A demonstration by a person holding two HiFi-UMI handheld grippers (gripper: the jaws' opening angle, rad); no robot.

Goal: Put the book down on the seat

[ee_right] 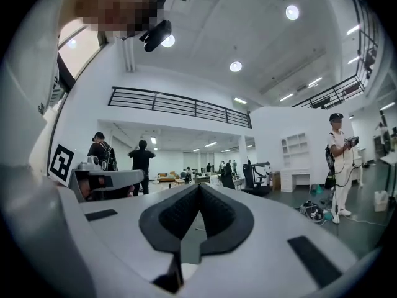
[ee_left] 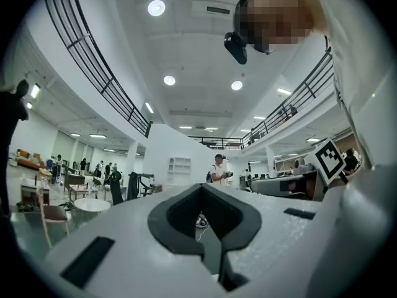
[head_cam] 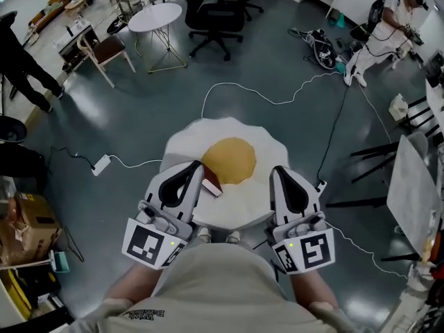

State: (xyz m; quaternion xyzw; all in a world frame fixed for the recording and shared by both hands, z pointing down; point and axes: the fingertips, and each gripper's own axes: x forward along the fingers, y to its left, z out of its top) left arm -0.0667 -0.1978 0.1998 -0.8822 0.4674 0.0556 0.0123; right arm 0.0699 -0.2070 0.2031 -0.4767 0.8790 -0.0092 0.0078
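The book (head_cam: 212, 185) lies flat on the egg-shaped seat (head_cam: 229, 127), just beside its yellow centre (head_cam: 229, 159). The left claw (head_cam: 197, 166) and right claw (head_cam: 279, 170) are both closed on nothing and held above it. The task looks done; the likely risk is the left claw, close over the book, clipping it and sliding it off the seat.

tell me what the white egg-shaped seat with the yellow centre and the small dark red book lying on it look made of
White fried-egg-shaped seat: looks like soft fabric or plush, matte, with a wavy edge; its yellow centre looks matte too.
Small dark red book: probably a card or paper cover, with pale page edges; too small to tell its finish.
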